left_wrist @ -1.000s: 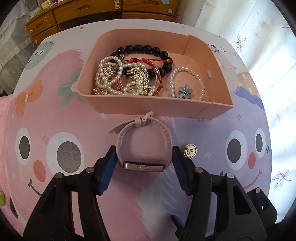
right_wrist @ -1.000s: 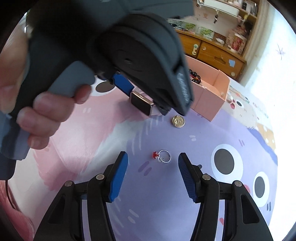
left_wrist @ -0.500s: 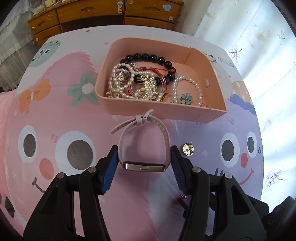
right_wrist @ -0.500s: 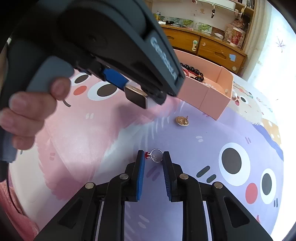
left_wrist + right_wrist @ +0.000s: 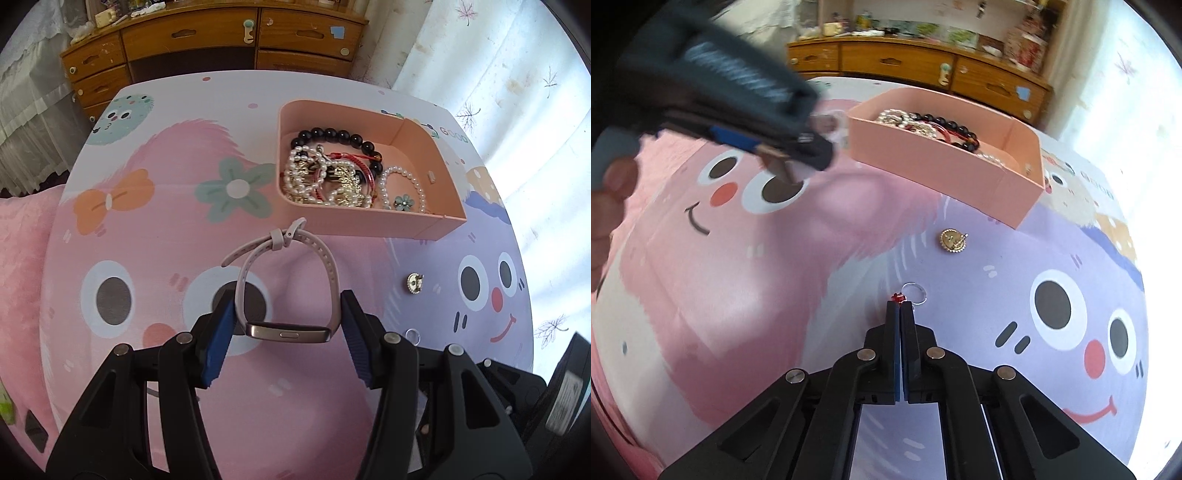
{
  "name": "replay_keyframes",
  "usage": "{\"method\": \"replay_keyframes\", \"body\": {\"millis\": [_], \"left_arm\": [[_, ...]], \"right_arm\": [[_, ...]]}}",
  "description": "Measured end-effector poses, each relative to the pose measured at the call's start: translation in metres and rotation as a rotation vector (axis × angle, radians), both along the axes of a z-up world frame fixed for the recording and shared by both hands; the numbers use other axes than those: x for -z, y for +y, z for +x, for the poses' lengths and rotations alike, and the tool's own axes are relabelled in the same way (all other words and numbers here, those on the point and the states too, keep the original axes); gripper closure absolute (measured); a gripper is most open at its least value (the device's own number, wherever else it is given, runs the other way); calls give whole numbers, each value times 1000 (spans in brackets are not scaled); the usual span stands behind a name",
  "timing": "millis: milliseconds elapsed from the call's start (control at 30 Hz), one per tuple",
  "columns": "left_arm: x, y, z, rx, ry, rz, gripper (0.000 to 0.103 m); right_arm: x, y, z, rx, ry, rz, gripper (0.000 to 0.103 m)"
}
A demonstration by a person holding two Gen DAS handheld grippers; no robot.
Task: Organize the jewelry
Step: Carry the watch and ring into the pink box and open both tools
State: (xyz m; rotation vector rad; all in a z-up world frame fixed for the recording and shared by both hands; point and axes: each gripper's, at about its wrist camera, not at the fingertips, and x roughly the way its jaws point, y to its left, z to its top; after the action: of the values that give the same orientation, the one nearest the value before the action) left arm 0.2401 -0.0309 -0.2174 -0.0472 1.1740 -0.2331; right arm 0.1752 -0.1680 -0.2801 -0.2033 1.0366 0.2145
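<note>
The flat printed tabletop cover (image 5: 155,229) carries pastel pink and lavender cartoon faces with white-and-grey eyes, red cheek dots, an orange bow and a teal flower with a white centre. The rectangular salmon-pink cardboard tray (image 5: 369,225) holds a glossy black bead bracelet (image 5: 340,137), white pearl strands (image 5: 303,173), a red cord bracelet (image 5: 364,173) and a small teal flower charm (image 5: 403,203). The pale lilac-grey silicone wristband with brushed metal face (image 5: 288,331) sits between black gripper arms with blue finger pads (image 5: 218,347), while a round gold brooch (image 5: 953,240) and a thin silver ring with red stone (image 5: 911,295) lie on the lavender print.
</note>
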Motion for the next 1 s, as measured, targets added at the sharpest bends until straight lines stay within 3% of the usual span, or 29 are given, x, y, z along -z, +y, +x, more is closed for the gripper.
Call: {"method": "replay_keyframes", "body": {"millis": [67, 133, 167, 200, 533, 700, 800, 1000], "left_arm": [[-1, 9, -2, 9, -3, 3, 50], [-2, 14, -4, 15, -6, 6, 50], [-2, 17, -5, 17, -7, 6, 50], [-2, 20, -7, 17, -10, 5, 50], [-2, 36, -10, 16, -18, 7, 50], [-1, 44, -10, 16, -21, 0, 50], [0, 46, -8, 19, -26, 1, 50], [1, 43, -2, 22, -48, 13, 50]], "right_arm": [[-1, 0, 4, 32, 12, 6, 96], [-4, 3, -16, 61, 18, 18, 78], [-4, 4, -18, 74, 20, 22, 64], [-3, 3, -22, 86, 16, 20, 62], [-2, 12, -20, 242, 13, 41, 64], [-4, 21, -18, 254, 7, 26, 86], [-4, 24, -15, 267, 5, 14, 93], [-4, 19, -14, 292, 5, 50, 96]]}}
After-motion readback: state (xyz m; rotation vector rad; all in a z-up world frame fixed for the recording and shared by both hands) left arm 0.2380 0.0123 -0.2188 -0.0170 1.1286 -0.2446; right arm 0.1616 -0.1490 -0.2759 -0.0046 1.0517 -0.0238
